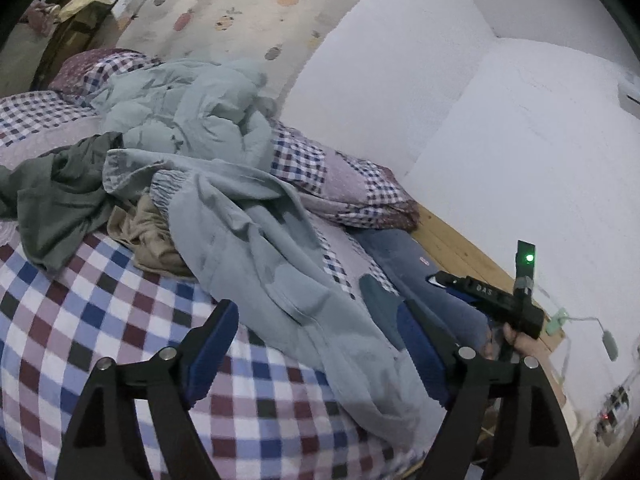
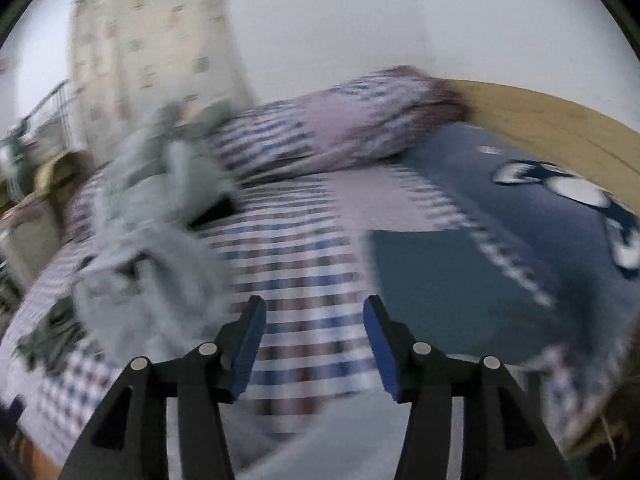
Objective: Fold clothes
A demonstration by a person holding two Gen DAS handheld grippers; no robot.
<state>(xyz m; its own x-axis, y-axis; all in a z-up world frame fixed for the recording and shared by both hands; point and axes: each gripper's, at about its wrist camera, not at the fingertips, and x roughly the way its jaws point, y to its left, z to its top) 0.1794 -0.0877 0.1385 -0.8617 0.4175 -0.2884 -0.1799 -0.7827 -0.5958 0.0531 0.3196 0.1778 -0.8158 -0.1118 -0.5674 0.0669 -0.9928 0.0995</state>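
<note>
A pile of clothes lies on a checked bedsheet (image 1: 80, 320): a pale blue-grey garment (image 1: 272, 248) stretches toward me, a dark green garment (image 1: 52, 196) at the left, a tan one (image 1: 148, 236) under them. My left gripper (image 1: 320, 348) is open above the blue-grey garment, which runs between its fingers. My right gripper (image 2: 314, 340) is open and empty above the checked sheet (image 2: 296, 264); its view is motion-blurred. The blue-grey garment (image 2: 136, 264) lies to its left. The right gripper's body also shows in the left wrist view (image 1: 500, 300), held at the right.
A crumpled pale quilt (image 1: 188, 104) and checked pillows (image 1: 344, 184) lie at the bed's far side. A dark blue mat with a white print (image 2: 520, 216) covers the right part. A wooden bed frame (image 1: 452, 240) meets the white wall. A patterned curtain (image 1: 248, 4) hangs behind.
</note>
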